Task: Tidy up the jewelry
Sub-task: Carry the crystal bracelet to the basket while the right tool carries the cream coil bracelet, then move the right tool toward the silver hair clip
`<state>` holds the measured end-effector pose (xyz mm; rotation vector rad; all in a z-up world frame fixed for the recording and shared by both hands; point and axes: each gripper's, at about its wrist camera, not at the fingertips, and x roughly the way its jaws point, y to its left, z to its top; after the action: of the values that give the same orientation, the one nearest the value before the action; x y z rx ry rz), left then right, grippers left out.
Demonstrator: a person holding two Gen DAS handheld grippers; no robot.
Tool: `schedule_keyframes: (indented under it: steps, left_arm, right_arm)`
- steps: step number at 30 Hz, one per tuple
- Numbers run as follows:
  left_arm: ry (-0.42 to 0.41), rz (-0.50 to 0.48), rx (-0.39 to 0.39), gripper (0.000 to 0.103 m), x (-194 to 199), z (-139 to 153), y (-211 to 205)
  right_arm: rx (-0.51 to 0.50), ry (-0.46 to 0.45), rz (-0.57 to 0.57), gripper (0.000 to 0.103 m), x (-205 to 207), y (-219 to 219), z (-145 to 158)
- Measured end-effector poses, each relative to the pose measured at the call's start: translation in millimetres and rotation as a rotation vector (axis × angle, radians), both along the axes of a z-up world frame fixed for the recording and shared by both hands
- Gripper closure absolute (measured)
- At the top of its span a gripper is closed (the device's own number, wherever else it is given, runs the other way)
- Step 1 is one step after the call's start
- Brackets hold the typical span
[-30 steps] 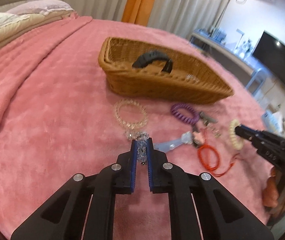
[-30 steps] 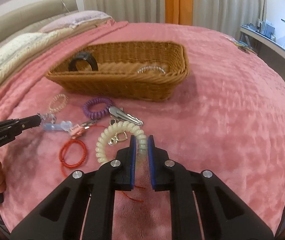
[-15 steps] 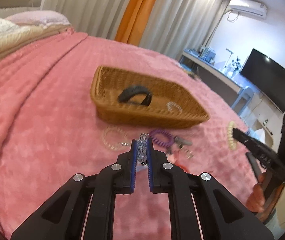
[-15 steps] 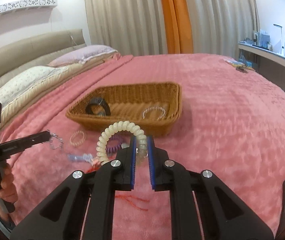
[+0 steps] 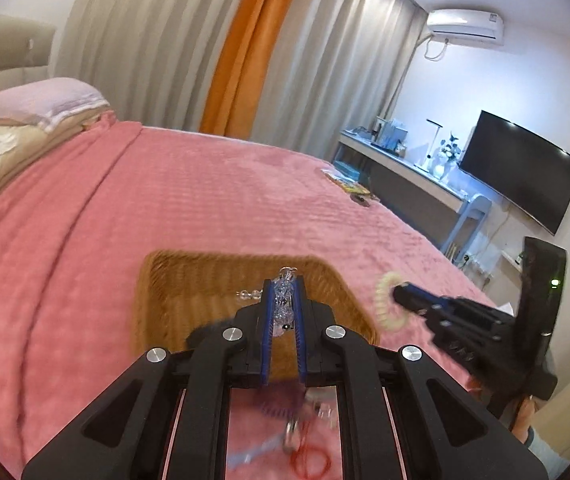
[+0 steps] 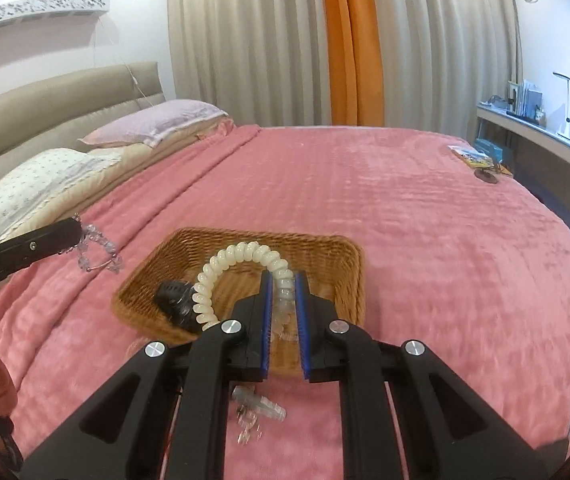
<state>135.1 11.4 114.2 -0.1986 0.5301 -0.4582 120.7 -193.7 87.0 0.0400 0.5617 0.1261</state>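
Both pairs of fingers are pinching jewelry: the right gripper point(image 6: 283, 284) clamps a cream spiral-coil plastic bracelet point(image 6: 221, 270), the left gripper point(image 5: 283, 300) a clear crystal-bead bracelet point(image 5: 283, 300) — both held in the air near the woven wicker basket point(image 6: 349, 264) on the pink plush bedspread point(image 6: 425, 208). A black band point(image 6: 173, 298) lies inside the basket. The coil looks light and springy, so a grip on one turn suffices; the crystal strand seems limp, slippery and chip-prone — best lowered in, not dropped.
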Motion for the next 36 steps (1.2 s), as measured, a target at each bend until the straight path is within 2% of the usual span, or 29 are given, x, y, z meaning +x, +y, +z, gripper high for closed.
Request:
schedule_keyframes:
  steps: [5, 9, 13, 16, 17, 18, 19, 20, 21, 22, 26, 29, 32, 36]
  left_arm:
    - [0.044, -0.012, 0.035, 0.096, 45, -23, -29]
    - [0.126, -0.025, 0.056, 0.096, 77, -55, -44]
    - [0.184, -0.023, 0.096, 0.095, 90, -80, -53]
    - [0.224, -0.018, 0.110, 0.094, 95, -88, -54]
    - [0.232, -0.014, 0.106, 0.087, 95, -88, -53]
    - [0.233, -0.018, 0.098, 0.073, 94, -86, -50]
    - [0.218, -0.019, 0.086, 0.065, 89, -82, -46]
    - [0.206, -0.017, 0.083, 0.055, 84, -78, -44]
    - [0.185, -0.017, 0.079, 0.053, 76, -71, -40]
    - [0.174, -0.023, 0.077, 0.053, 71, -67, -39]
    - [0.113, -0.042, 0.073, 0.045, 35, -46, -27]
    - [0.071, -0.044, 0.070, 0.043, 6, -36, -14]
    - [0.061, -0.049, 0.054, 0.042, -20, -37, -1]
    - [0.069, -0.051, 0.061, 0.042, -44, -53, 14]
  right_arm:
    - [-0.011, 0.110, 0.004, 0.094, 53, 3, -22]
    - [-0.037, 0.219, 0.000, 0.094, 82, 6, -50]
    - [-0.040, 0.310, -0.012, 0.094, 96, 5, -74]
    - [-0.009, 0.323, -0.015, 0.093, 97, -3, -80]
    - [0.006, 0.324, -0.016, 0.092, 96, -6, -80]
    - [0.018, 0.325, -0.016, 0.087, 94, -8, -79]
    - [0.030, 0.322, -0.016, 0.082, 92, -11, -77]
    - [0.044, 0.304, -0.014, 0.072, 85, -15, -72]
    - [0.050, 0.285, -0.014, 0.060, 79, -16, -68]
    - [0.055, 0.268, -0.014, 0.057, 72, -18, -64]
    - [0.097, 0.205, 0.003, 0.056, 35, -25, -44]
    - [0.097, 0.170, 0.002, 0.056, 9, -23, -36]
    - [0.115, 0.150, 0.006, 0.056, -16, -22, -35]
    - [0.092, 0.133, 0.009, 0.056, -41, -14, -42]
